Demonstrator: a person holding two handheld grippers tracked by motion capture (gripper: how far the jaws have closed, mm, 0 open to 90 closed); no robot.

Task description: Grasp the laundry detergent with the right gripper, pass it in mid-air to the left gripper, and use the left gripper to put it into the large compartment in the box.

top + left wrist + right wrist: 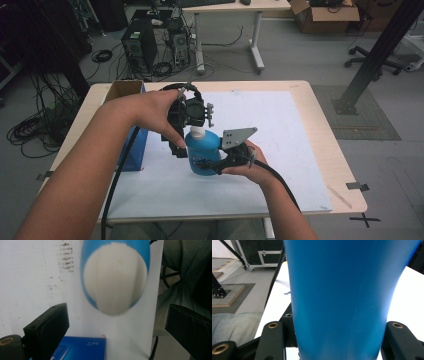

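A blue bottle [204, 152] with a white cap [196, 132] stands upright over the white mat [280, 130]. My right gripper [220, 162] comes in from the right and is shut on the bottle's body [342, 297], with a black jaw pressed on each side of it. Above the cap, my left gripper [186, 131] points down. In the left gripper view the cap [115, 280] sits blurred and close, and the left gripper [117, 332] stands open, its jaws wide apart and touching nothing.
A blue box [135, 150] lies at the mat's left edge, also seen as the blue box [82, 347] below the cap. An open cardboard box [122, 90] stands at the table's far left corner. The wooden table [330, 150] has tape marks at its right edge.
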